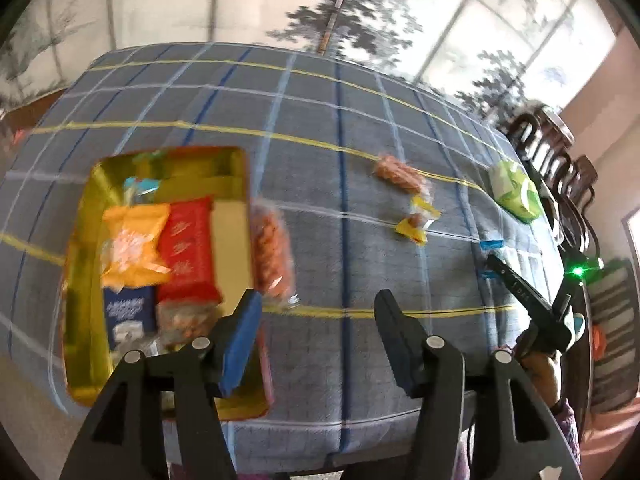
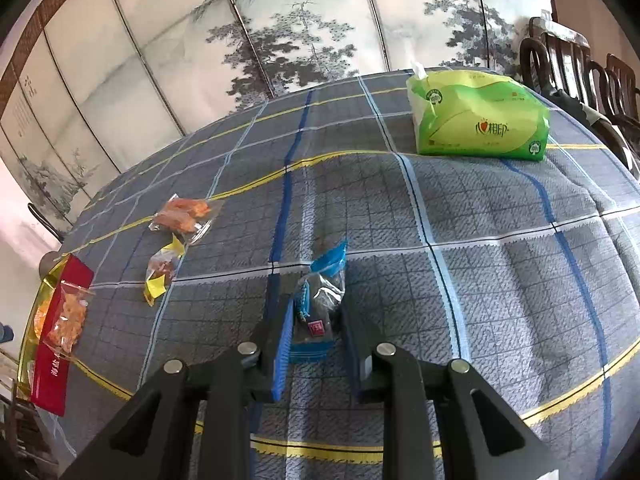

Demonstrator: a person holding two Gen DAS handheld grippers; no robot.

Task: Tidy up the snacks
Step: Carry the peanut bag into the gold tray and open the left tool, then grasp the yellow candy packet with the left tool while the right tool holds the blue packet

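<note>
— Painted screens [image 2: 280, 40] with pine trees stand behind the table [image 2: 480, 240], which wears a grey plaid cloth; dark chairs [image 2: 580, 64] crowd its far right corner.

— Where is the tin?

— At the near left edge. From the left wrist view the gold tin [image 1: 80, 240] holds an orange bag [image 1: 134, 244], a red box [image 1: 188, 248], a blue packet [image 1: 130, 312] and a clear bag of nuts [image 1: 184, 318]. One clear bag of orange snacks [image 1: 272, 256] lies across its right rim, half out over the cloth.

— And the left gripper [image 1: 316, 320]?

— Above the tin's right rim, jaws parted, nothing between them.

— The right one?

— The right gripper [image 2: 316, 320] is closed on a blue-ended packet [image 2: 318, 300], which lies on the cloth toward the near edge, roughly mid-table. Its pads press the packet from both sides.

— What is still loose?

— A clear packet [image 2: 184, 214] and a yellow-ended one [image 2: 162, 270] lie close together between the tin and the held packet, nearer the left edge. A green tissue pack [image 2: 476, 116] sits at the far right corner.

— Open room?

— The cloth's middle and far left are bare, and so is the stretch right of the held packet up to the tissues.
</note>
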